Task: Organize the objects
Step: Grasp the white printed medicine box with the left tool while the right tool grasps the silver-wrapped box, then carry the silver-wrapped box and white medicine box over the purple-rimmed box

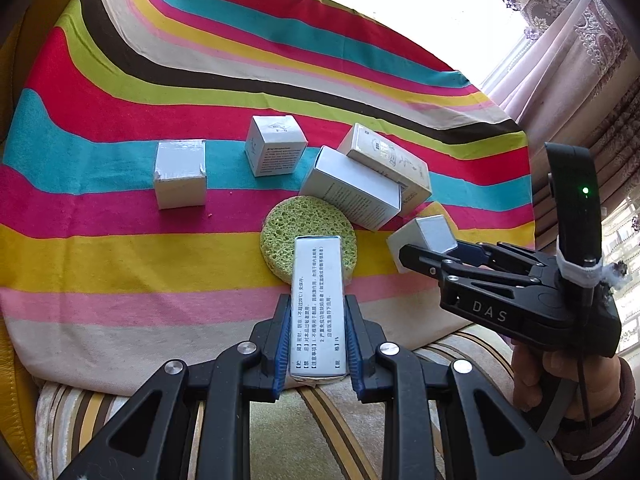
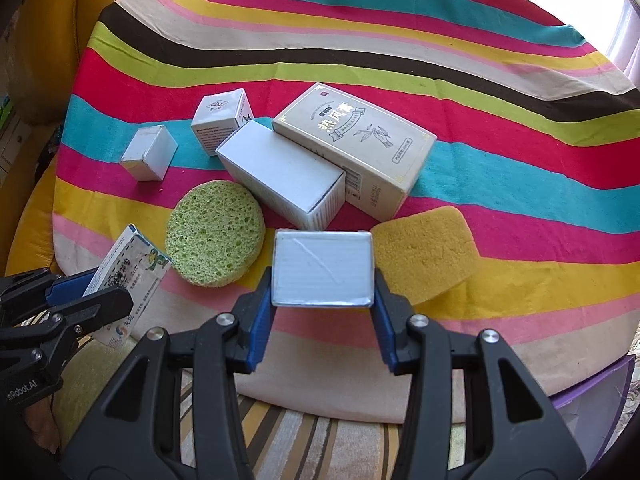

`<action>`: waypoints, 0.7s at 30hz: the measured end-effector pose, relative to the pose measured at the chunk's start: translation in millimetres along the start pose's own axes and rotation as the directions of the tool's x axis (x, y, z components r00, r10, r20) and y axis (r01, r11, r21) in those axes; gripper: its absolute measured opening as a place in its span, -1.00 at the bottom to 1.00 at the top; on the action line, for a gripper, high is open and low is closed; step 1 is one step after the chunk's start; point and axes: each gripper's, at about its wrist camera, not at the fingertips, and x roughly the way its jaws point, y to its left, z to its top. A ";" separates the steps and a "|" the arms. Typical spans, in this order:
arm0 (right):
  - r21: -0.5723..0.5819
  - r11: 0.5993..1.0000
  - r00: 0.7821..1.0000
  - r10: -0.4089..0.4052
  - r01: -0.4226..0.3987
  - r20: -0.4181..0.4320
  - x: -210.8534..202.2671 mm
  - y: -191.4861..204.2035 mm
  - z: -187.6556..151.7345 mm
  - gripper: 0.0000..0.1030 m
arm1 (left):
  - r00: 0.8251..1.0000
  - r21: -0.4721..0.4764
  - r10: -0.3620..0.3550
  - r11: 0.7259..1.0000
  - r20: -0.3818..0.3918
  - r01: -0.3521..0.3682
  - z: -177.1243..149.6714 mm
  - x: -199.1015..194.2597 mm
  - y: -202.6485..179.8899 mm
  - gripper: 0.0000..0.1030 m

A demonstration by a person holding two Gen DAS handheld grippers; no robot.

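My left gripper (image 1: 317, 320) is shut on a slim white medicine box (image 1: 317, 304) with printed text, held above the cloth's near edge; it also shows in the right wrist view (image 2: 128, 280). My right gripper (image 2: 323, 300) is shut on a small plain white box (image 2: 322, 268), seen from the left wrist view too (image 1: 430, 236). On the striped cloth (image 2: 480, 184) lie a round green sponge (image 2: 214, 232), a yellow sponge (image 2: 424, 256), a long white box (image 2: 284, 172), a cream tea box (image 2: 356, 140) and two small white cube boxes (image 2: 148, 154) (image 2: 222, 118).
The cloth covers a cushion on a yellow leather seat (image 2: 60, 40). A striped cushion (image 2: 320, 440) lies under both grippers. Curtains and a bright window (image 1: 560, 40) stand at the right. A purple object's edge (image 2: 600, 392) shows at the lower right.
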 end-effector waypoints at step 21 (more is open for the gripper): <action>0.099 0.995 0.996 -0.021 0.012 0.091 -59.0 -34.4 -40.2 -0.06 | 1.000 0.074 -0.009 0.997 0.009 0.008 -2.8 -3.5 -56.8 -0.50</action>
